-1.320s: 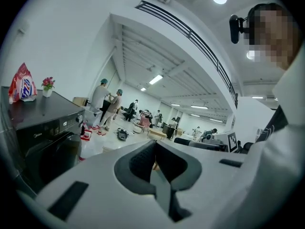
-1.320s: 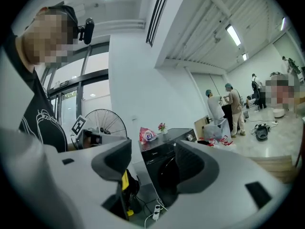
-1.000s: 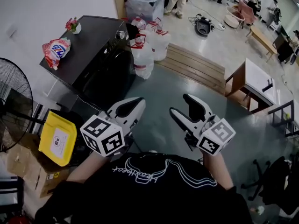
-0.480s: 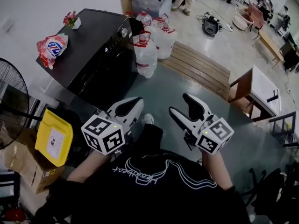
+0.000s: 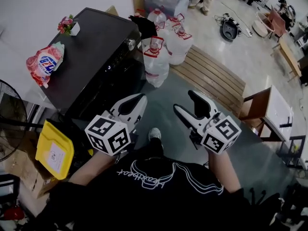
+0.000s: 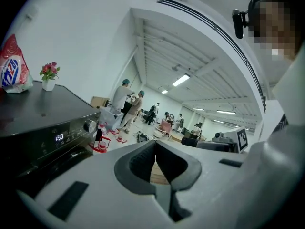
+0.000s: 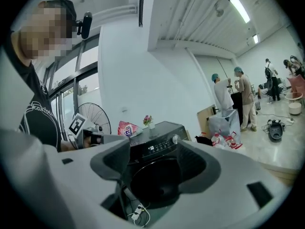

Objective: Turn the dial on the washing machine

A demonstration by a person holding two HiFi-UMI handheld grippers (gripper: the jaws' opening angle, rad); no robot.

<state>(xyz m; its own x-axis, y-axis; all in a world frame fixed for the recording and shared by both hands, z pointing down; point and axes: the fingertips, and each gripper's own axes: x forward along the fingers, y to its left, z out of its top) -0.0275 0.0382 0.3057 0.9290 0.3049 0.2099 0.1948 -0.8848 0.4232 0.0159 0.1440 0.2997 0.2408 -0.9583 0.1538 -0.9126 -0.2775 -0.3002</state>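
The black washing machine (image 5: pixel 91 47) stands at the upper left in the head view, with its silver dial (image 5: pixel 131 43) at the far end of the control panel. My left gripper (image 5: pixel 141 99) is shut with nothing in it, below and short of the machine's front. My right gripper (image 5: pixel 184 103) is open and empty, to the right over the floor. In the left gripper view the dial (image 6: pixel 89 126) lies left of the closed left gripper (image 6: pixel 155 144). In the right gripper view the dial (image 7: pixel 175 139) and round door (image 7: pixel 155 180) show between the right gripper's (image 7: pixel 155 148) spread jaws, still at a distance.
A detergent bag (image 5: pixel 43 62) and a small flower pot (image 5: pixel 68 26) sit on the machine's top. Large water jugs (image 5: pixel 156 61) stand beside its far end, next to a wooden pallet (image 5: pixel 211 76). A yellow bin (image 5: pixel 54 148) and a fan (image 5: pixel 9 109) are at the left.
Both grippers and the person have moved toward the washing machine, which now looms larger and nearer. A shoe has come into view below. The jaws look the same.
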